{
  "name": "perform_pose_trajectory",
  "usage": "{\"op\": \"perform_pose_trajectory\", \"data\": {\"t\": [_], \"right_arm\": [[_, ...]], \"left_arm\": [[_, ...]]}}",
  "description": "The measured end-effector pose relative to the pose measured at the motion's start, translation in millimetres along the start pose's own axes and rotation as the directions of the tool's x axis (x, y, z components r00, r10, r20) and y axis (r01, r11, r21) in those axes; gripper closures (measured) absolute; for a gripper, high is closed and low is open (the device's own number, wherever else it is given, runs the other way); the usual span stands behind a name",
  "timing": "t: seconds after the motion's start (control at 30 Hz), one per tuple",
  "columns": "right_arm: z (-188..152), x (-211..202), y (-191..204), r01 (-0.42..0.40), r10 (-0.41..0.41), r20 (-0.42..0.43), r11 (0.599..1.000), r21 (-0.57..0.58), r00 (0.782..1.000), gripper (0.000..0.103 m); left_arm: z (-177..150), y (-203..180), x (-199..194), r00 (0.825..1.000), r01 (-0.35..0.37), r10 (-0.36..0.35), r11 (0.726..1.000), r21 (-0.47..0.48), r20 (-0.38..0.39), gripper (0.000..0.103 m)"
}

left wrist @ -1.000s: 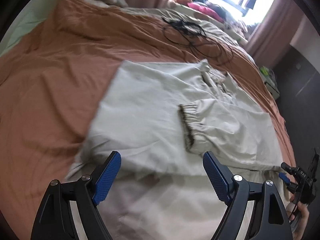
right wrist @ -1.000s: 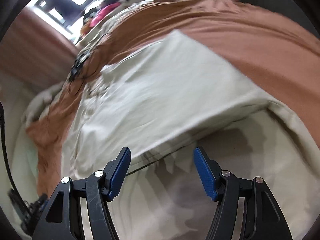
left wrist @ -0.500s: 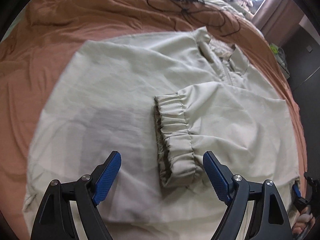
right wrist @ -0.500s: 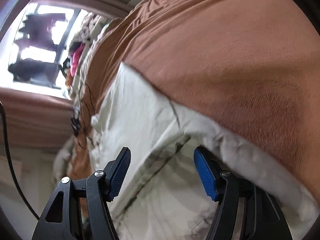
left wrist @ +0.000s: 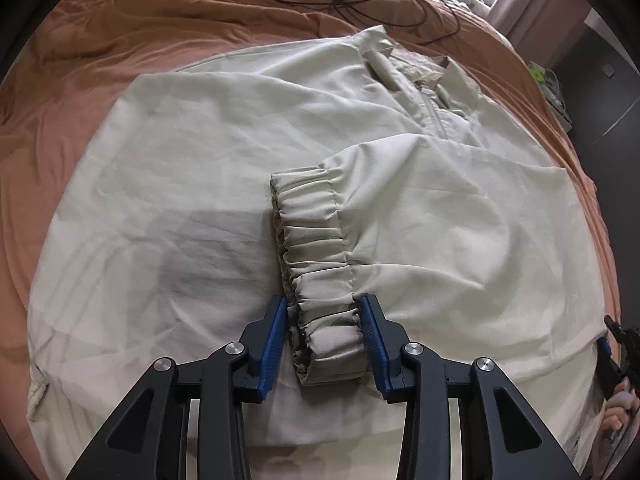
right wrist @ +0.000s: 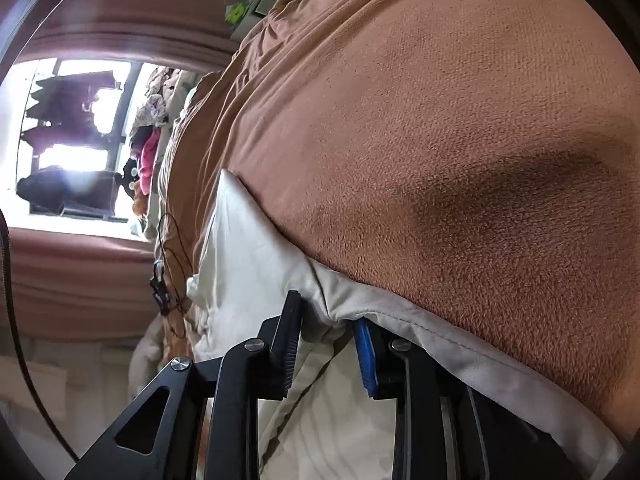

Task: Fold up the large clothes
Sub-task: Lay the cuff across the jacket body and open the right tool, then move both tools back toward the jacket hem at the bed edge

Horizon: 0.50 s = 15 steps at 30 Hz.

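A large cream jacket (left wrist: 192, 184) lies spread on the brown bed cover (left wrist: 80, 64), collar at the far right, one sleeve folded across its front. My left gripper (left wrist: 325, 332) has its jaws closed in around the sleeve's elastic cuff (left wrist: 316, 256), blue pads pressing both sides of the cuff's near end. In the right wrist view, my right gripper (right wrist: 330, 332) is low at the jacket's side edge (right wrist: 360, 308), its jaws closed in on a fold of that edge where it meets the bed cover (right wrist: 460, 140).
Black cables (left wrist: 360, 0) lie on the bed beyond the collar. A pile of clothes (right wrist: 148, 148) sits by the bright window (right wrist: 68, 136). A small stand with items (left wrist: 552, 88) is beside the bed at the right.
Both grippers moved down onto the jacket and their jaws closed. The left one closed on the sleeve cuff; the right one closed on the jacket's side edge.
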State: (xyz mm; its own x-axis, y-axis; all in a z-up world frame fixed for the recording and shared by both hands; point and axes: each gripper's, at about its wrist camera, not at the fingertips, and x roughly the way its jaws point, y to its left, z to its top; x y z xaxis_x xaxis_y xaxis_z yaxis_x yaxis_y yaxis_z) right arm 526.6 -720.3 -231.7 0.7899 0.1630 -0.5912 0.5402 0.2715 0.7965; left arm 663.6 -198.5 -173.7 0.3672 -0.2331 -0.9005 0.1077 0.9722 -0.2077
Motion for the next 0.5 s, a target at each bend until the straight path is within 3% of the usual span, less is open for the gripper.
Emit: {"op": "perform_pose_trajectory", "data": {"t": [0.07,0.2,0.3,0.47,0.5], "right_arm": [[-3.6,-3.4,3.9,0.018,-0.018,-0.006,1.000,-0.023,1.000,0.072],[-17.6,-20.4,14.2,0.030,-0.031,-0.004,0.996,-0.087,1.000,0.044],[-26.6,-33.9,19.3,0.015,-0.017,-0.017,0.992,-0.129,1.000,0.044],[-45.9,-68.4,31.0,-0.009,0.007,-0.009,0.970,-0.241,1.000,0.043],[-51.6,-78.5,34.3,-0.008,0.008,-0.002,0.960,-0.279,1.000,0.036]], "left_arm": [[-0.1,1.6,-7.4,1.000,0.014,-0.014,1.000,-0.007,0.012,0.063],[-6.9,6.7,-35.0,0.999,0.017,-0.017,1.000,-0.001,0.034,0.061],[-15.4,14.9,-56.8,0.998,0.037,-0.036,0.999,-0.026,0.044,0.060],[-43.1,22.0,-104.0,0.993,0.078,-0.076,0.997,-0.026,0.088,0.036],[-48.1,21.2,-112.2,0.992,0.080,-0.078,0.997,-0.022,0.100,0.033]]}}
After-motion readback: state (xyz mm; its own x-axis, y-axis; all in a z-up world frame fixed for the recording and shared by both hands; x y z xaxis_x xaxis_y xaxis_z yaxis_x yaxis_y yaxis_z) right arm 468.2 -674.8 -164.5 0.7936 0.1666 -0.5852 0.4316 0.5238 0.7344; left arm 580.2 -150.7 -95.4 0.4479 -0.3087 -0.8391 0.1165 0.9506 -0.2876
